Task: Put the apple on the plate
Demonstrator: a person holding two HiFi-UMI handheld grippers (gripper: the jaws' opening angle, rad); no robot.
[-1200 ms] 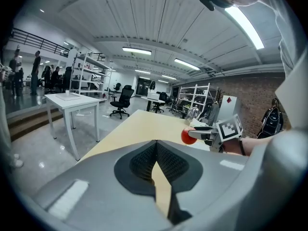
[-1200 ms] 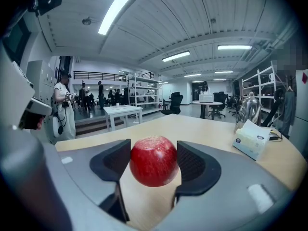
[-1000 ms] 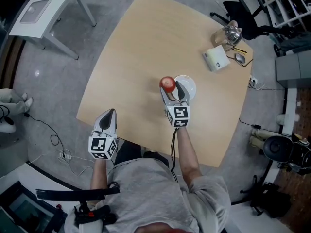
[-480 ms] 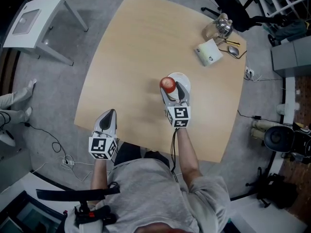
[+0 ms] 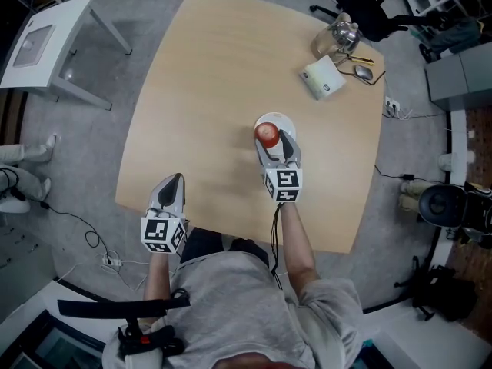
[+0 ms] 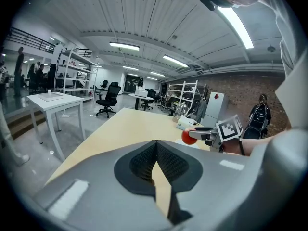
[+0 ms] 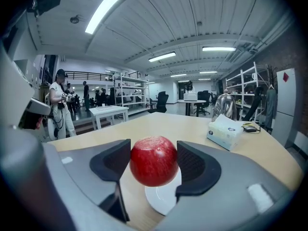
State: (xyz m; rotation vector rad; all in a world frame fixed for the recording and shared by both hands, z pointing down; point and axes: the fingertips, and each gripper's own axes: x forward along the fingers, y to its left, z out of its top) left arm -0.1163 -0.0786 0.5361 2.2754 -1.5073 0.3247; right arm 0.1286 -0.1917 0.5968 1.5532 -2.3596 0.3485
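Over the middle of the pale wooden table with rounded corners, your right gripper is clamped on the shiny red apple. In the right gripper view its two dark ribbed pads press against the fruit's left and right sides, and the jaws stand wide to take its width. The apple hangs directly above the small round white plate. The plate lies flat on the wood beneath it, with its near rim showing below the fruit. From the head view the apple covers the near half of that plate, and its far rim peeks out beyond the jaws. Your left gripper sits at the near left edge of the table, well apart from the apple and plate. In the left gripper view its jaws meet at the tips with nothing between them, only bare tabletop showing through the narrow gap lower down. At the far right corner of the table a white tissue box lies near a clear glass jug and a grey computer mouse. A small white side table stands on the grey floor off to the left.
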